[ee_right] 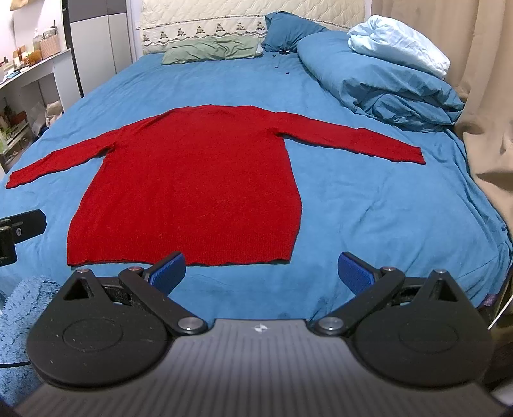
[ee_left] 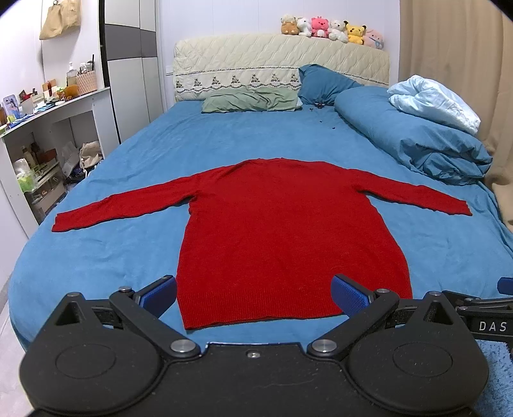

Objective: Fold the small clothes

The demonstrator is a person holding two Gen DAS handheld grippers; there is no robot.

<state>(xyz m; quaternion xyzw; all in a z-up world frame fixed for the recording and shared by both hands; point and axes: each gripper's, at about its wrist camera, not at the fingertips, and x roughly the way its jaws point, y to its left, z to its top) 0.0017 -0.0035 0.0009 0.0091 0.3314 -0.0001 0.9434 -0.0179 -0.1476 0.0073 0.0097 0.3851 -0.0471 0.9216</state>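
Observation:
A red long-sleeved sweater [ee_left: 282, 224] lies flat on the blue bed sheet [ee_left: 128, 256], sleeves spread to both sides, hem toward me. It also shows in the right wrist view [ee_right: 198, 186]. My left gripper [ee_left: 255, 295] is open and empty, hovering just above the hem's near edge. My right gripper [ee_right: 261, 272] is open and empty, just short of the hem's right corner, over bare sheet. The right gripper's edge shows at the far right of the left wrist view [ee_left: 481, 308].
A rolled blue duvet [ee_left: 416, 138] with a pale blue blanket lies at the back right. Pillows [ee_left: 250, 101] rest against the headboard with plush toys [ee_left: 333, 29] on top. A white shelf unit [ee_left: 48, 128] stands left of the bed. Beige curtains [ee_right: 465, 64] hang on the right.

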